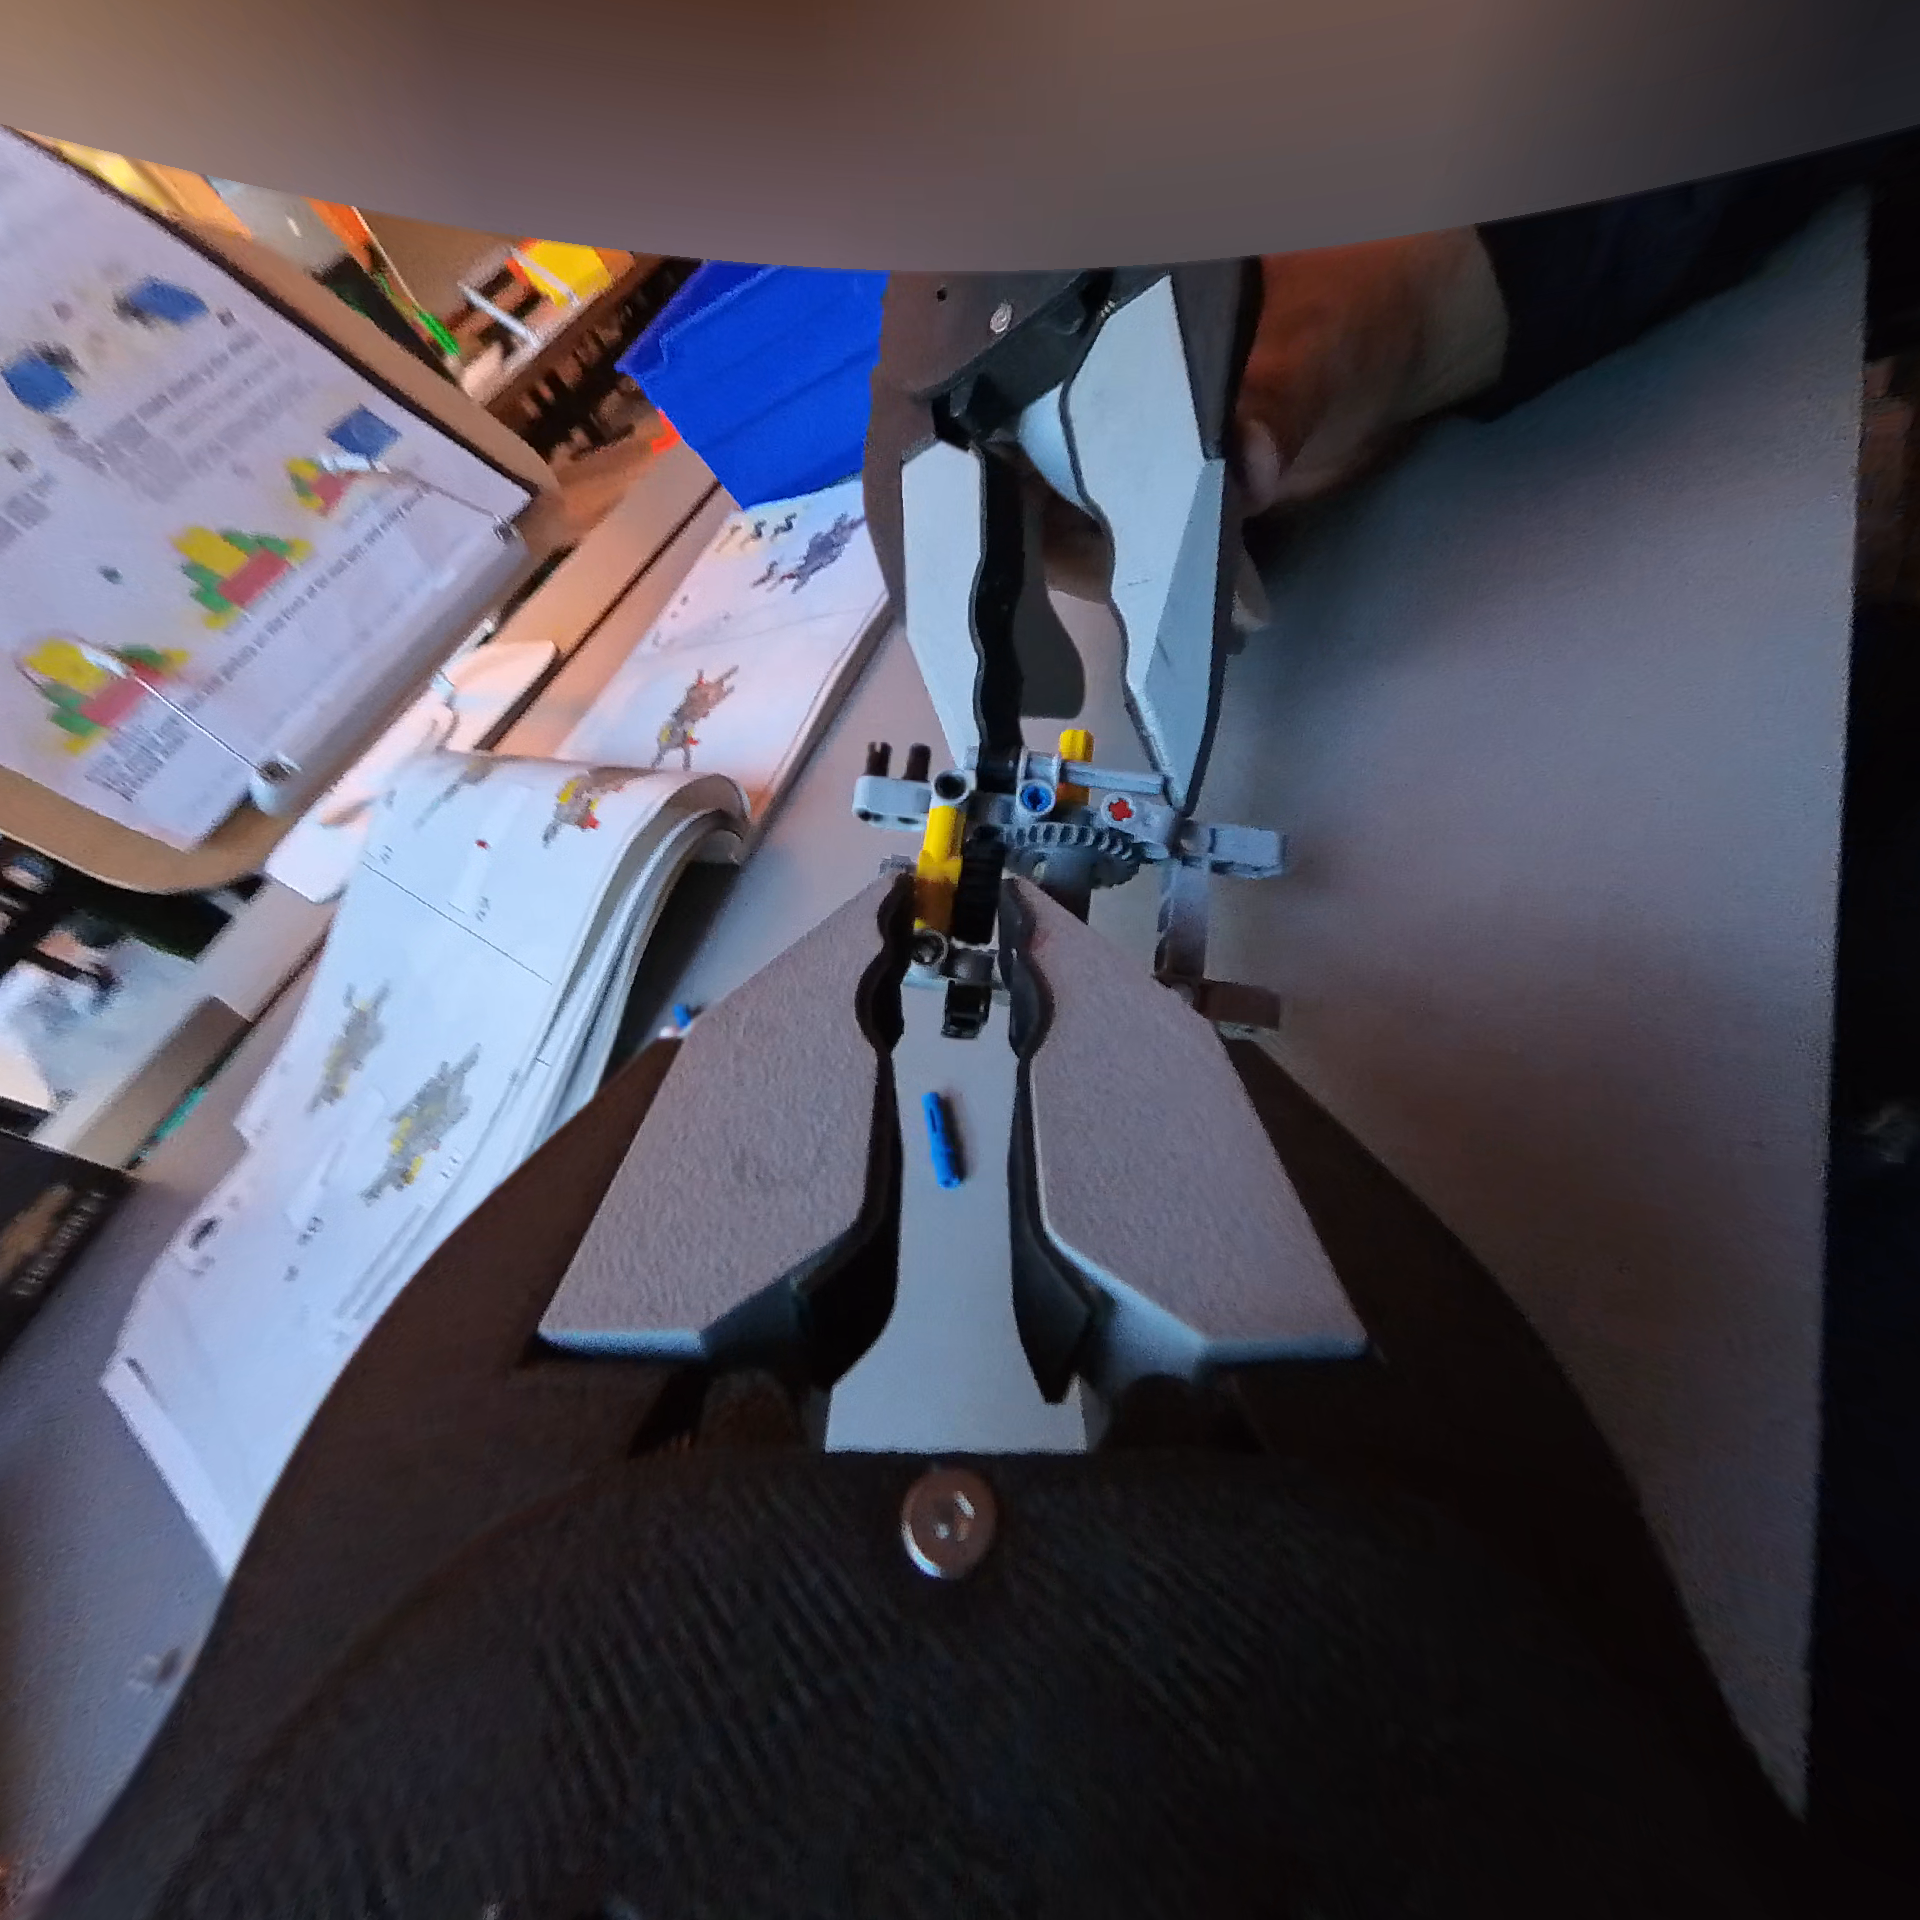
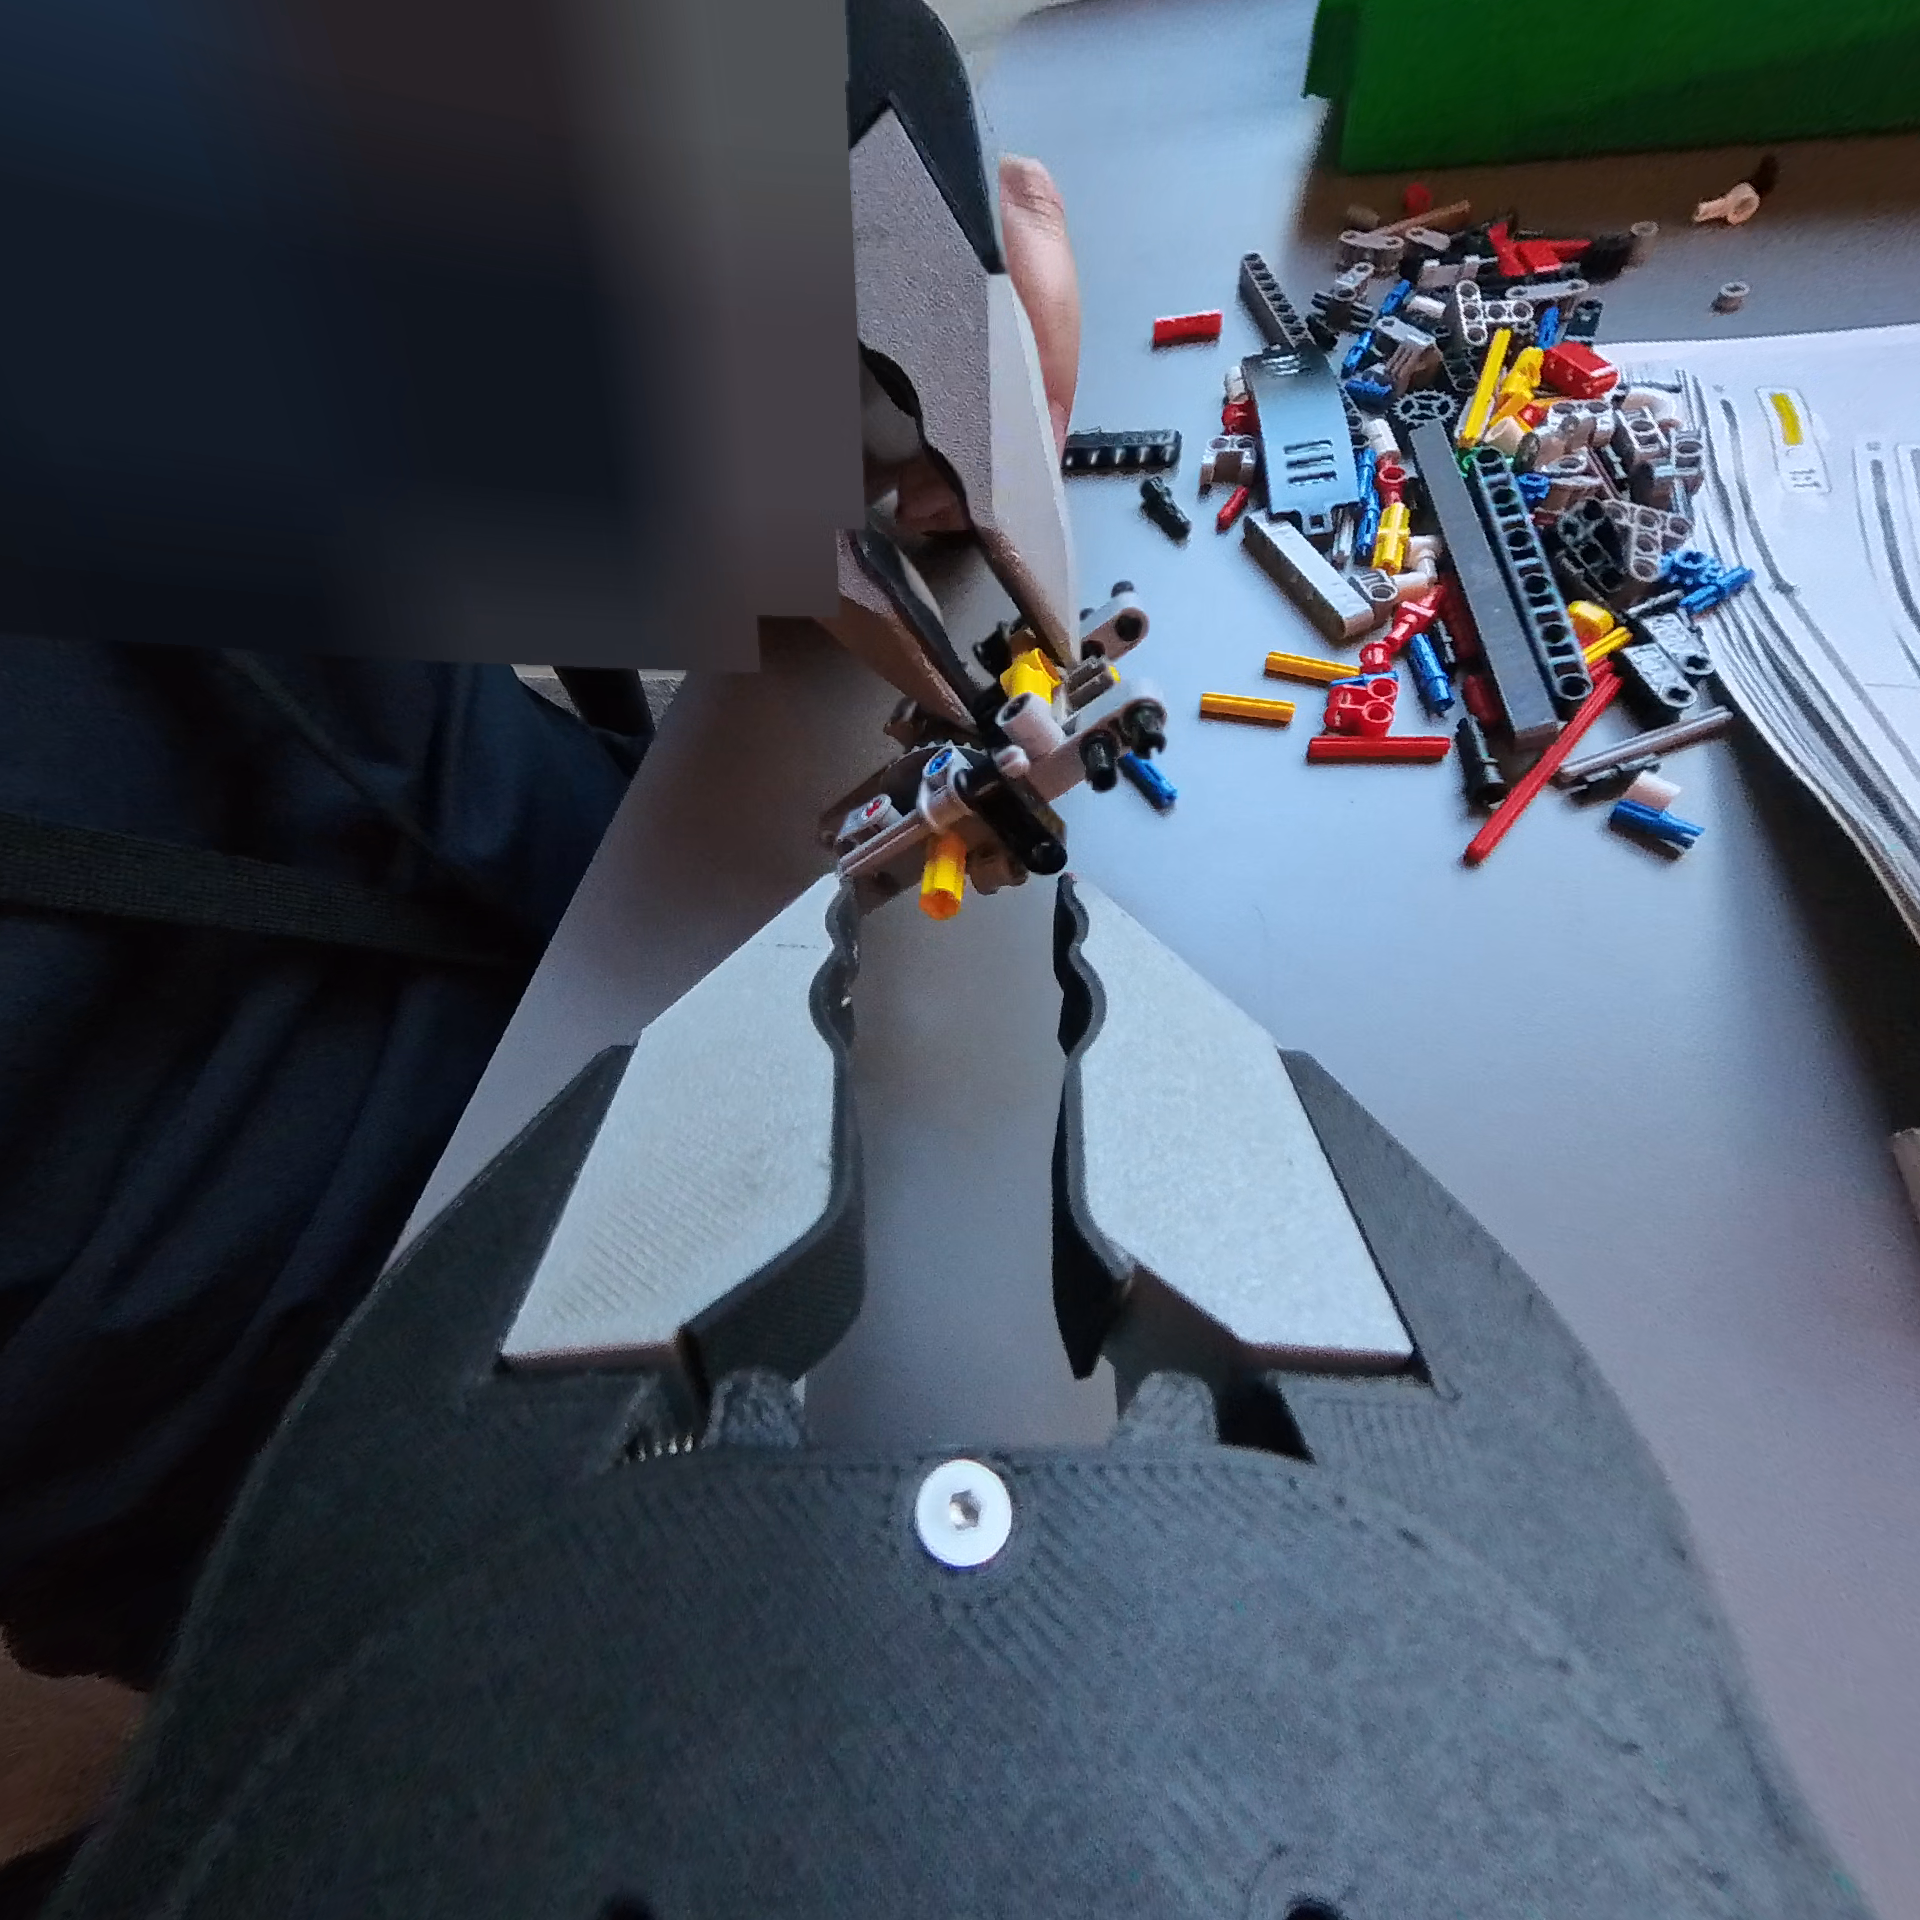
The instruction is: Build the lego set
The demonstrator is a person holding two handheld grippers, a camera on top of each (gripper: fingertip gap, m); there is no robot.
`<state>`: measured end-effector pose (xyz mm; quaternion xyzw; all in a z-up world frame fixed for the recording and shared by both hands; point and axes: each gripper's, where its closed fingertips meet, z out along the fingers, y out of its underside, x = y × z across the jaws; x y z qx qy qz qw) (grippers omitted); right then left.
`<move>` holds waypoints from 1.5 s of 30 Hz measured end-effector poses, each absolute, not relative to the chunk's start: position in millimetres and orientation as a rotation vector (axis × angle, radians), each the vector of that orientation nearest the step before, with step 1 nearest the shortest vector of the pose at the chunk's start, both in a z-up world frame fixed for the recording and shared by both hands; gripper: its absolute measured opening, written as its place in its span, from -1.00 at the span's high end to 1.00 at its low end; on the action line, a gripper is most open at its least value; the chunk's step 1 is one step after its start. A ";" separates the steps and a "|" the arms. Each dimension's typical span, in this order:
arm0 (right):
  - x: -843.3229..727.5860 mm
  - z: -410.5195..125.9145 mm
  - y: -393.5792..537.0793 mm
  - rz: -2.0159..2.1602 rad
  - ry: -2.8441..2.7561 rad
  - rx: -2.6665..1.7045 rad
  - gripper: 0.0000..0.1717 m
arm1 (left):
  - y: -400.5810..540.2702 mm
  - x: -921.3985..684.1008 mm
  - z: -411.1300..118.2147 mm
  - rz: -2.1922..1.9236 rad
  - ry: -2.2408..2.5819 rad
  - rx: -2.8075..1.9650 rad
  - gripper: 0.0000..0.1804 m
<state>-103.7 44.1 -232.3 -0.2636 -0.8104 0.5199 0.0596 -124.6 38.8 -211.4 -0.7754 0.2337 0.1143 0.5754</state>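
Note:
A small assembly [image 1: 1049, 821] of grey beams, a dark gear, and yellow and black pieces hangs above the grey table [image 1: 1507, 935]. My left gripper [image 1: 956, 914] is shut on its yellow and black end. The right wrist view shows this gripper [image 2: 1013, 665] clamped on the assembly [image 2: 997, 769] from above. My right gripper [image 2: 954, 888] stands at the assembly's other end, with a yellow pin hanging between its fingertips [image 2: 844, 904]. In the left wrist view its fingers [image 1: 1184, 727] flank the top grey beam. A blue pin [image 1: 941, 1140] lies on the table under my left gripper.
A pile of loose building parts [image 2: 1475, 499] lies on the table to the right, with a paper stack [image 2: 1808, 582] and a green box [image 2: 1610, 73]. Open instruction booklets [image 1: 416, 987], a board with a printed sheet [image 1: 187, 499] and a blue bin [image 1: 758, 374] stand left. The table edge [image 1: 1849, 935] is close. My two grippers' fingertips are within a few centimetres of each other.

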 end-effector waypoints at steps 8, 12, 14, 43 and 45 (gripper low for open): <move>-101.7 -230.1 41.0 1.496 -2.407 -0.650 0.62 | 37.6 -119.2 -202.0 0.504 0.693 -1.681 0.85; -102.6 -229.6 41.4 1.486 -2.395 -0.640 0.62 | 37.4 -119.1 -200.5 0.533 0.704 -1.664 0.85; -102.6 -229.7 41.4 1.484 -2.394 -0.638 0.62 | 37.5 -119.0 -200.6 0.533 0.704 -1.663 0.85; -115.0 -234.4 48.6 1.250 -2.288 -0.545 0.60 | 41.8 -134.6 -216.0 0.397 0.577 -1.813 0.84; -119.0 -235.1 51.7 1.207 -2.265 -0.549 0.63 | 42.4 -138.4 -219.0 0.329 0.528 -1.867 0.85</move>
